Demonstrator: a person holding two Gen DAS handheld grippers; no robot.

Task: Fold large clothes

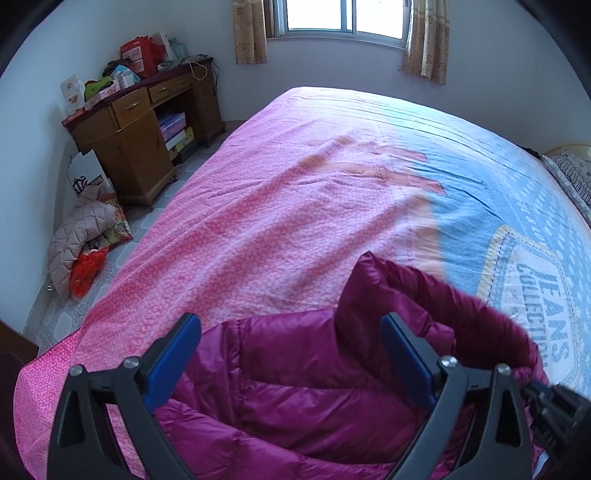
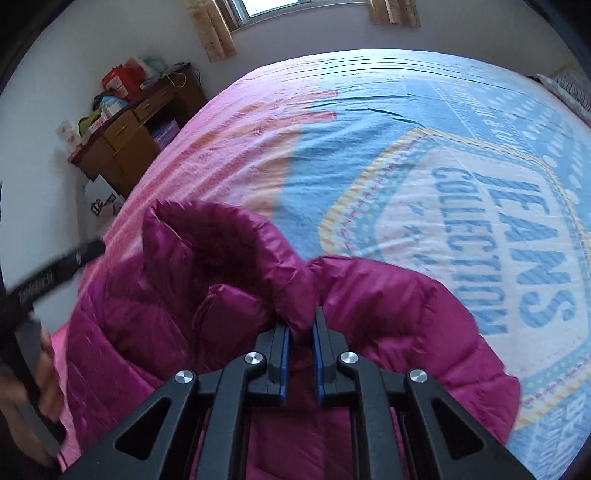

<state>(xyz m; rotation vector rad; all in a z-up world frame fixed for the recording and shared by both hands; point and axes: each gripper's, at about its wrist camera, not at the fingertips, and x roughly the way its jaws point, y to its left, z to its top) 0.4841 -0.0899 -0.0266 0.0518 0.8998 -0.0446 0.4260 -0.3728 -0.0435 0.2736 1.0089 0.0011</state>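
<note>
A magenta quilted down jacket (image 1: 303, 387) lies bunched at the near edge of a bed with a pink and blue cover (image 1: 280, 206). My left gripper (image 1: 291, 332) is open, its blue-padded fingers spread wide above the jacket and holding nothing. In the right wrist view the jacket (image 2: 388, 314) is lifted into a fold, and my right gripper (image 2: 300, 325) is shut on a pinch of its fabric. The left gripper (image 2: 55, 269) shows blurred at the left edge of that view.
A wooden desk (image 1: 144, 125) piled with boxes and bags stands by the far left wall. Clothes and an orange bag (image 1: 85, 240) lie on the tiled floor beside it. A curtained window (image 1: 343, 18) is at the back. A pillow (image 1: 572, 173) lies at the bed's right.
</note>
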